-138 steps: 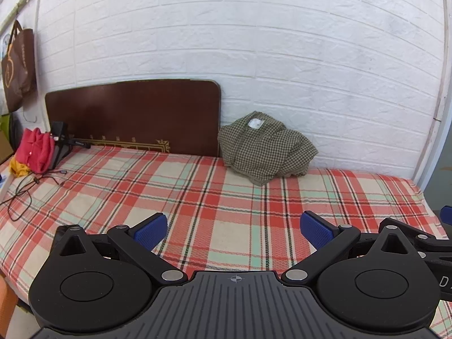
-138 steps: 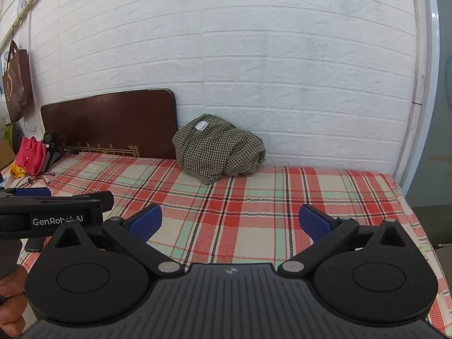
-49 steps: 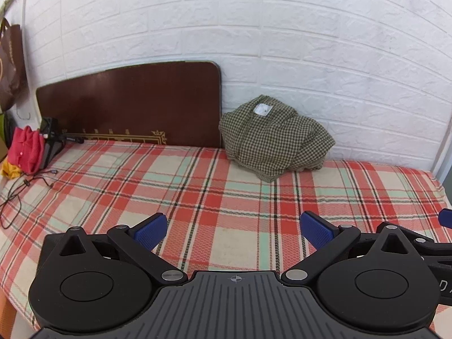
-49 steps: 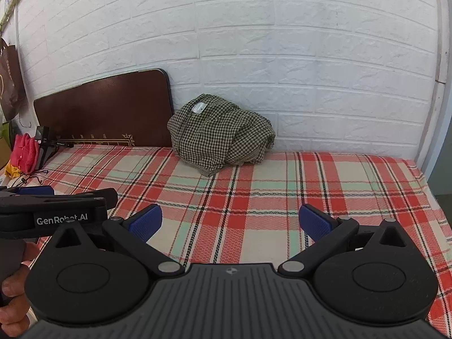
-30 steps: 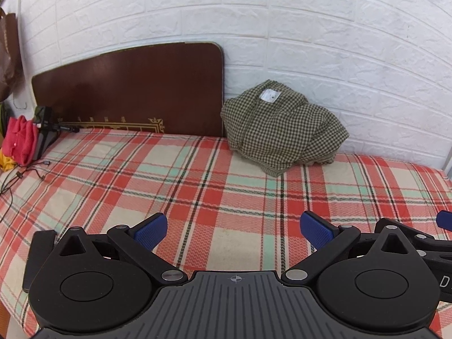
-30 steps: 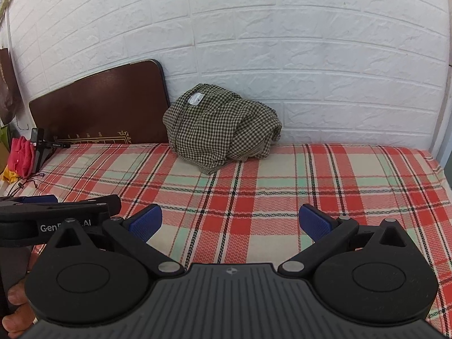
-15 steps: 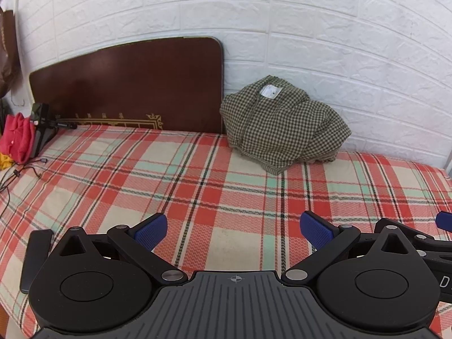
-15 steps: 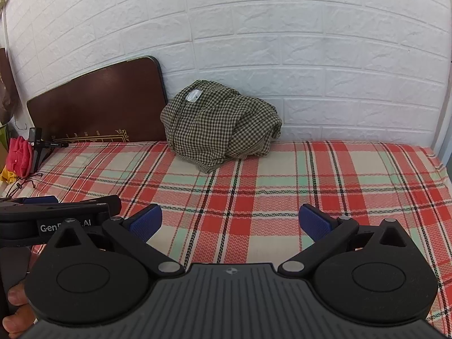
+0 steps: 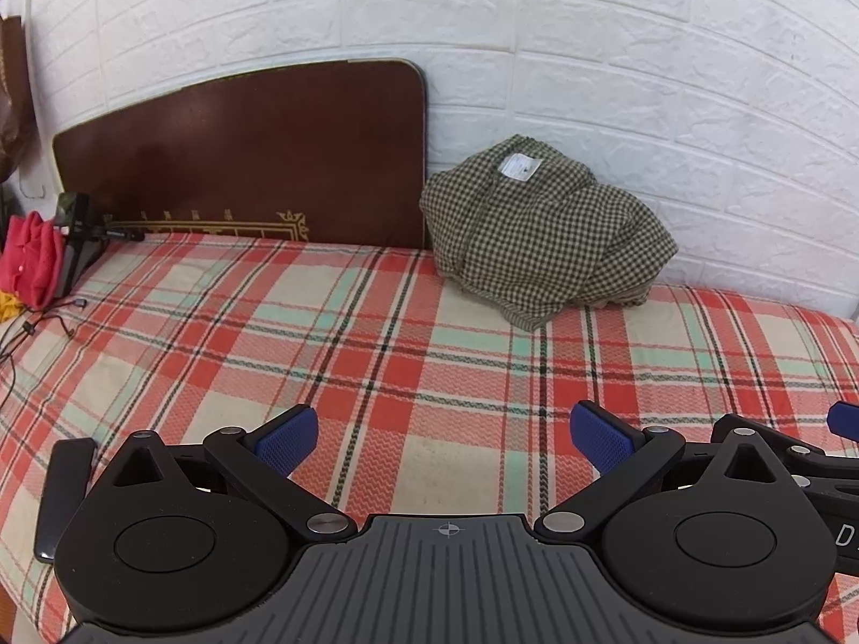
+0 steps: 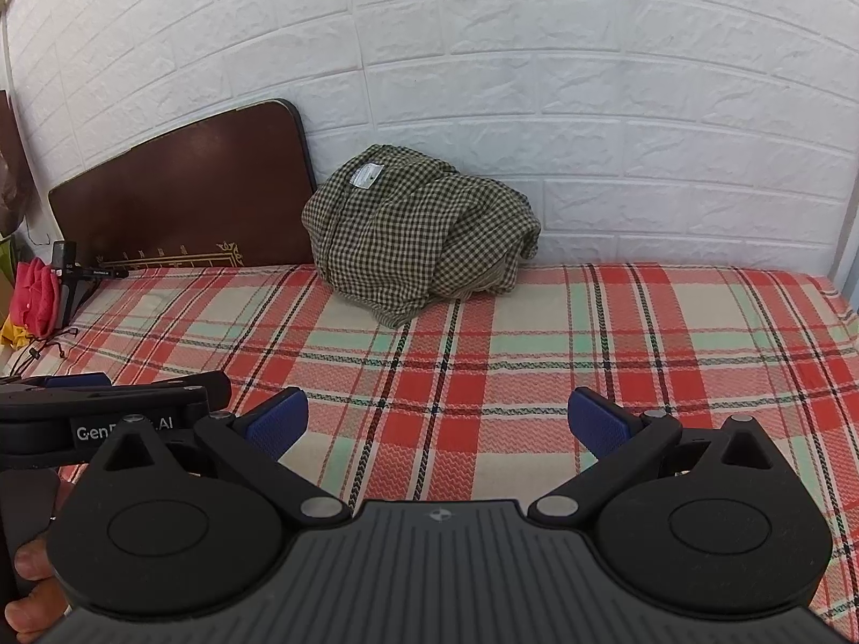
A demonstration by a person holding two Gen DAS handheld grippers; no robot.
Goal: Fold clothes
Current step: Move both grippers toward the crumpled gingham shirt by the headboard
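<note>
Checked shirt [image 9: 542,247] sits bunched in a loose heap at the far side of the bed [image 9: 376,365], pushed up against the white brick wall [image 9: 644,80], just beside the end of the dark brown board [image 9: 241,155] that leans there. A white label [image 9: 516,163] faces out near the top of the heap. It is crumpled, not folded; no flat layers or squared edges show.

Your left gripper [image 9: 443,440] hangs over the near part of the plaid cover, fingers spread wide, nothing between them. Your right gripper [image 10: 437,424] is the same: splayed apart, empty, well short of the shirt. Both point roughly toward the heap.

Handling, as a judgement: thin woven cloth, light and limp. It will drape and sag from wherever you pinch it, and a single-layer pinch may slip or drag hidden layers along. No fragility concern. The cover underneath is also cloth, so a deep pinch could catch it too.

Where to hold: the label likely marks the collar, so the cloth on either side of it is a fair guess for the shoulders. The lower hem edge [image 10: 394,319] lying on the cover is the other clear line. Sleeves are buried; you cannot tell where they run.

Off to the left: red cloth [image 9: 29,257], a small black stand [image 9: 72,239] and trailing cords. A flat black object [image 9: 62,499] lies at the near left edge.
</note>
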